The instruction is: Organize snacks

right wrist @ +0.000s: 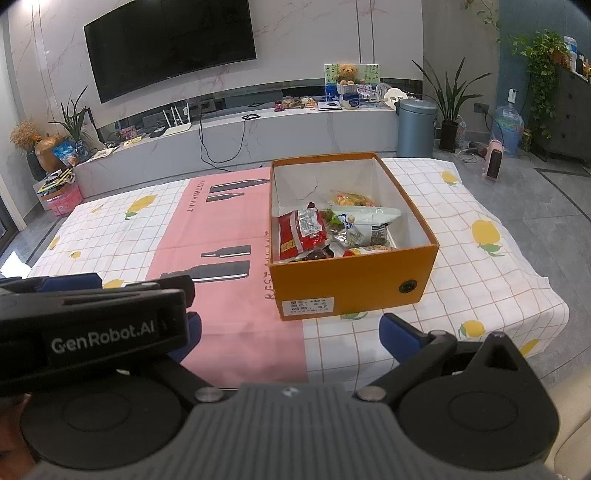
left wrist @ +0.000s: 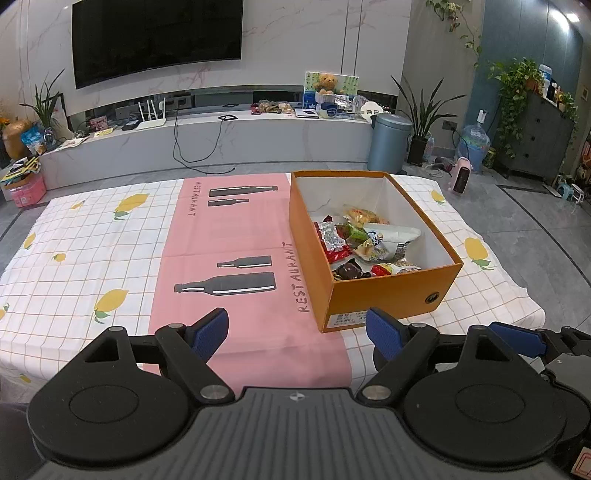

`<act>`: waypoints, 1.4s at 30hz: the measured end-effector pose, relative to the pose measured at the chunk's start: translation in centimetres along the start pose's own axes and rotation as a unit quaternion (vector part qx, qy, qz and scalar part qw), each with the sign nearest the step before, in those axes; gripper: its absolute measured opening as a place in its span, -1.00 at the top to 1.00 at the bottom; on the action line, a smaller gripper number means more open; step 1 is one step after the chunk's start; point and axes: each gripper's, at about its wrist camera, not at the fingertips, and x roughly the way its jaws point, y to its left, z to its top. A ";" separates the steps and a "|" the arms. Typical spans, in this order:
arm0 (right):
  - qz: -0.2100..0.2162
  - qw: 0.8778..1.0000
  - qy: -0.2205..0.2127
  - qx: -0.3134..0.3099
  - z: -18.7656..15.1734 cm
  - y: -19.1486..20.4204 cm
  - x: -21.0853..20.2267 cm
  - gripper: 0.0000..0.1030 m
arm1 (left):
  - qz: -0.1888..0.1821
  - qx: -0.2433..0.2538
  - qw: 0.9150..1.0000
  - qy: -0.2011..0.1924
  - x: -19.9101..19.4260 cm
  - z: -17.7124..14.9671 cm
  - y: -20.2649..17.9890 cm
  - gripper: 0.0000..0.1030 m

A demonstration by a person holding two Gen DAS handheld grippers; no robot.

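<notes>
On the checked tablecloth (left wrist: 92,236), orange box (left wrist: 388,295) of crinkled snack packets (left wrist: 369,240), both hand-held grippers spread wide, empty.

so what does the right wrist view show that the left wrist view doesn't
Only the right wrist view shows the left hand-held gripper's body with its GenRobot.AI label, the box's white size label read face on, and the red snack bag spread wide.

Only the left wrist view shows both left fingers fully, open and empty.

Both show the orange box of snacks on the pink and lemon-print cloth, with the TV behind.
</notes>
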 end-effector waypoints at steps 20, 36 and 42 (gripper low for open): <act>0.004 1.000 0.007 0.006 -0.4 -0.1 0.7 -0.93 | 0.005 0.011 1.000 0.008 0.7 0.0 -0.1 -0.91; 0.002 1.000 0.005 0.006 -0.6 0.1 0.4 -0.93 | 0.006 0.012 1.000 0.006 0.8 -0.3 -0.2 -0.91; 0.002 1.000 0.006 0.004 -0.6 0.2 0.3 -0.93 | 0.007 0.012 1.000 0.007 0.7 -0.4 -0.2 -0.91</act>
